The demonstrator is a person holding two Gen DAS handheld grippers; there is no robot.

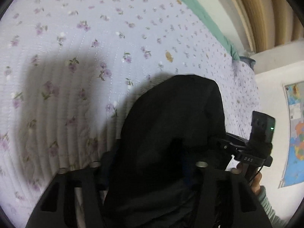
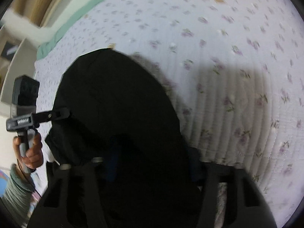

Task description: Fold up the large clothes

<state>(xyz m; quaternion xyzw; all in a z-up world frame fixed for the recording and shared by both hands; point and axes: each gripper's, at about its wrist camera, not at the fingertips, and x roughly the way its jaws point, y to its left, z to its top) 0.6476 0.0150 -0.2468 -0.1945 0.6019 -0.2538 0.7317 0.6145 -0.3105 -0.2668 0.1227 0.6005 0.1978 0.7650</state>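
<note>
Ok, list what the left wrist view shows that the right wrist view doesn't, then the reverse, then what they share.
Only the left wrist view: a wall map and the right gripper biting the black garment. Only the right wrist view: the left gripper clamped on the garment's edge, and the hand holding it. Both: the black garment held up over the floral quilt with its green border.
</note>
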